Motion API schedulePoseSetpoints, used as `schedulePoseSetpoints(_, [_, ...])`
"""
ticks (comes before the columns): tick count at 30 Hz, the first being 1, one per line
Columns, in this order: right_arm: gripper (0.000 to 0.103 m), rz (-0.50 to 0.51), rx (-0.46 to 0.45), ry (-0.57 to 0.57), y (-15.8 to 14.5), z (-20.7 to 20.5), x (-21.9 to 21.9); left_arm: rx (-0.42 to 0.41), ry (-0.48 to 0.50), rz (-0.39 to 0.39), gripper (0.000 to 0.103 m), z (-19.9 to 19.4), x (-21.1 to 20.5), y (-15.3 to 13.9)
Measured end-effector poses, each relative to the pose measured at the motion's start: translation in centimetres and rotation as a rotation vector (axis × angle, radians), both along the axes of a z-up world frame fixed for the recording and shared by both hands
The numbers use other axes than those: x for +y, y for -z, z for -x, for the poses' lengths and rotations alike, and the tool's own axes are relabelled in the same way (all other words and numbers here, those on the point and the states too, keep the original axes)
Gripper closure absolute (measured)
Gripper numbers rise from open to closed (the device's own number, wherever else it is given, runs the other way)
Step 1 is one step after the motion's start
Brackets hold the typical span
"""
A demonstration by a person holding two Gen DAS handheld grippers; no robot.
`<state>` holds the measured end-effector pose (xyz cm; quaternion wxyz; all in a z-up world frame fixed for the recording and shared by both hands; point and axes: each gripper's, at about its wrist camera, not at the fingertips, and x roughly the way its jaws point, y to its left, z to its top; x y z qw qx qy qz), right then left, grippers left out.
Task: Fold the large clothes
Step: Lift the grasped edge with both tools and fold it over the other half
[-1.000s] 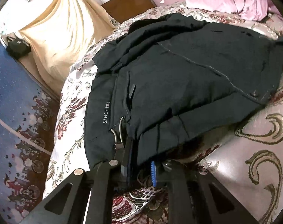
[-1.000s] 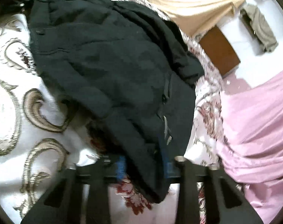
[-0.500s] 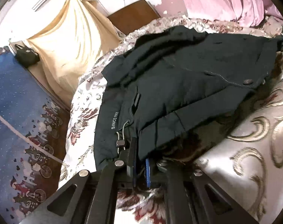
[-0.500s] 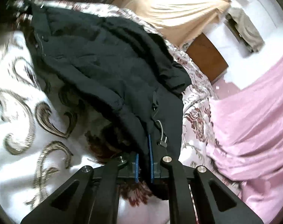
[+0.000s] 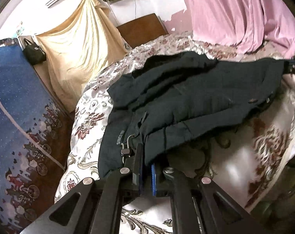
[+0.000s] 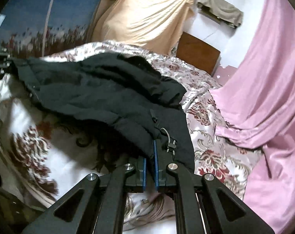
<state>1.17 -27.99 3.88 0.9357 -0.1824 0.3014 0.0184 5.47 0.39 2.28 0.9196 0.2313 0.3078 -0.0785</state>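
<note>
A large dark padded jacket [image 5: 196,101] lies across the floral bedspread [image 5: 89,117]; it also shows in the right wrist view [image 6: 100,95]. My left gripper [image 5: 146,173] is shut on the jacket's hem near a drawcord toggle [image 5: 126,152] and lifts that corner. My right gripper [image 6: 150,167] is shut on the hem at the other corner, beside its own toggle [image 6: 171,145]. The near edge of the jacket hangs raised between the two grippers above the bed. The far part with the collar still rests on the bed.
A pink cloth [image 6: 264,89] lies on the right side of the bed. A beige drape [image 5: 79,54] and a brown wooden headboard [image 5: 141,29] stand behind. A blue patterned curtain [image 5: 15,107] hangs beyond the left edge of the bed.
Both grippers closed on the jacket's hem and rose, lifting the near edge off the bed. Both views tilted up toward the back wall.
</note>
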Motion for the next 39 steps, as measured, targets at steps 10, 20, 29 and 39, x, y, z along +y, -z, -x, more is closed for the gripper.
schedulePoseSetpoints(10, [0.098, -0.116, -0.141, 0.028, -2.7, -4.9, -1.3, -0.108, -0.012, 0.12, 0.096, -5.7, -0.4, -4.8])
schedulePoseSetpoints(20, [0.098, -0.166, -0.218, 0.079, -6.6, -16.9, -2.5, -0.115, -0.069, 0.143, 0.096, -16.8, -0.6, -9.3])
schedulePoseSetpoints(29, [0.098, -0.156, -0.188, 0.112, -8.5, -31.4, -3.6, -0.136, -0.121, 0.101, 0.096, -28.1, -2.0, -11.4])
schedulePoseSetpoints(39, [0.098, -0.077, -0.179, 0.163, -6.5, -45.8, -2.3, -0.144, -0.163, 0.052, 0.096, -40.3, -3.7, -9.6])
